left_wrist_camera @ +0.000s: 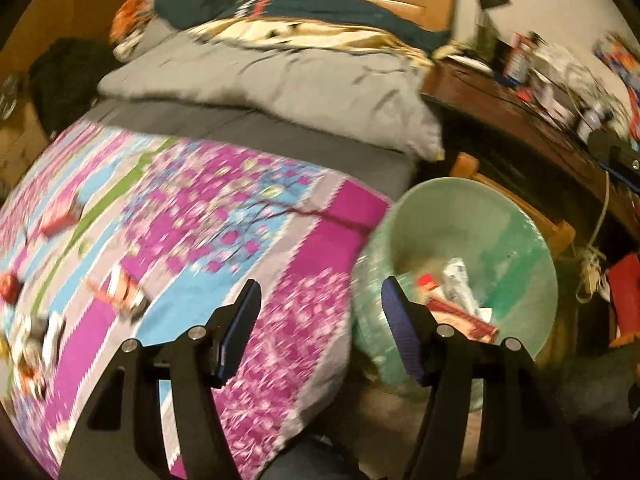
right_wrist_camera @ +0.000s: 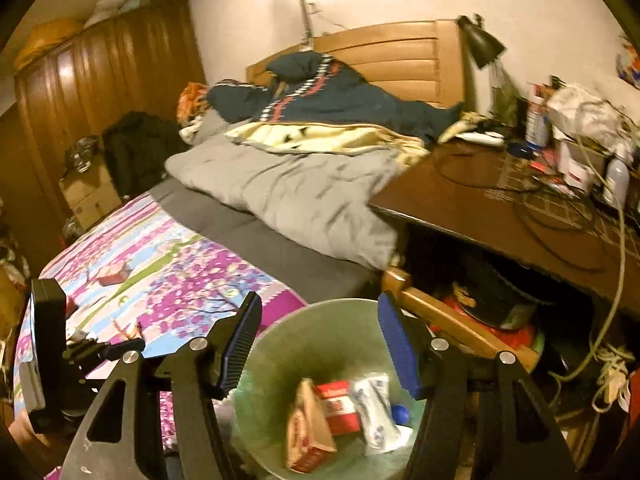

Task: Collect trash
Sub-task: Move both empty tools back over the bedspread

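Note:
My right gripper hangs open over a pale green bin beside the bed, with nothing between its blue pads. In the bin lie a tan box, a red carton, a white wrapper and a small blue piece. My left gripper is open too and empty. It sits over the edge of the pink flowered quilt, left of the bin. On the quilt lie a small red box, an orange wrapper and blurred scraps.
A grey duvet and dark clothes are piled at the head of the bed. A cluttered dark desk with cables overhangs a wooden chair right of the bin. A wardrobe and cardboard boxes stand at the far left.

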`<state>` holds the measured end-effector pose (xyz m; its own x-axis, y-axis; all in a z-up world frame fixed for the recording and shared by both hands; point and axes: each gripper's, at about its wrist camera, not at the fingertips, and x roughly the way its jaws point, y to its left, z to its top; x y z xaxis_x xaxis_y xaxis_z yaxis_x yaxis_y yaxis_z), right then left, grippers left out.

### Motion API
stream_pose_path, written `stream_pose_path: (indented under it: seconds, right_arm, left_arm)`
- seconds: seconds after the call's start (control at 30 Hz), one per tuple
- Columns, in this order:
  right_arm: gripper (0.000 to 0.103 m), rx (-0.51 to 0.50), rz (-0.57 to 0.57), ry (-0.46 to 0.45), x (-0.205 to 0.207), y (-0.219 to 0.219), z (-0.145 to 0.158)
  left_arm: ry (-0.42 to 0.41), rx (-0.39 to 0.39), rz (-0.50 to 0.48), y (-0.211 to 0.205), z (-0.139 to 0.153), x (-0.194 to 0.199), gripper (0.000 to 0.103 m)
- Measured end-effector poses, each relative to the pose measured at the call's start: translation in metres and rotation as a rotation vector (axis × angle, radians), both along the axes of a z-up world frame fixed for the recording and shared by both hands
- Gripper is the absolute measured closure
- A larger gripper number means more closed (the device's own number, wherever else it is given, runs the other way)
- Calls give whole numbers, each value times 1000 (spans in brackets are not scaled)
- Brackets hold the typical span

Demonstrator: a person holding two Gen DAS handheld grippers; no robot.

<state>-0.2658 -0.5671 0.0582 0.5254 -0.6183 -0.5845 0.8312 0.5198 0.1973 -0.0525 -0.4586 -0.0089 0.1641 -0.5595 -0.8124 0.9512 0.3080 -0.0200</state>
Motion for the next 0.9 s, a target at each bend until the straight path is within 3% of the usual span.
stream_pose_path:
  seconds: [0.27,0.53,0.73,0.9]
  right_arm:
    - [41,3,194,18,86,29,-4]
    - [40,51,434,120,205,71,-45]
    - [31,68,571,207,285,102,-88]
    - [21,76,611,241,325,109,-114]
  left_arm:
    - [29,33,226,70,-23,66,43]
    - [77,12,472,168,-25,129,43]
    - [101,-16,635,248,-27,153,43]
    - [69,-43,800,320,-29,167,43]
